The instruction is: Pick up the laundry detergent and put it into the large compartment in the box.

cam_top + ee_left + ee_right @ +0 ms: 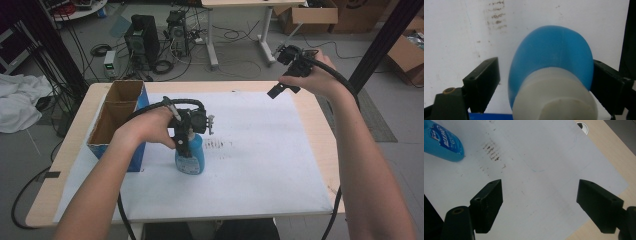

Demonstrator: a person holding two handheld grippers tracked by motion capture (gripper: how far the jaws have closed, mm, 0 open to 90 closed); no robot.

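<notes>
Blue bottle (190, 157) is standing on the white sheet (260, 165) beside the cardboard box (118, 116); your left gripper (186, 146) is straddling it, jaws spread. Your right gripper (283, 89) is hovering wide open.

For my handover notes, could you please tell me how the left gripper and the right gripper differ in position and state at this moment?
The left gripper is low over the white sheet, its jaws either side of the blue bottle, with a gap at one jaw; the right gripper is raised near the table's far right corner, away from the bottle. The right gripper's jaws stand wide apart with nothing between them. Both are hand-held, with black jaws.
</notes>
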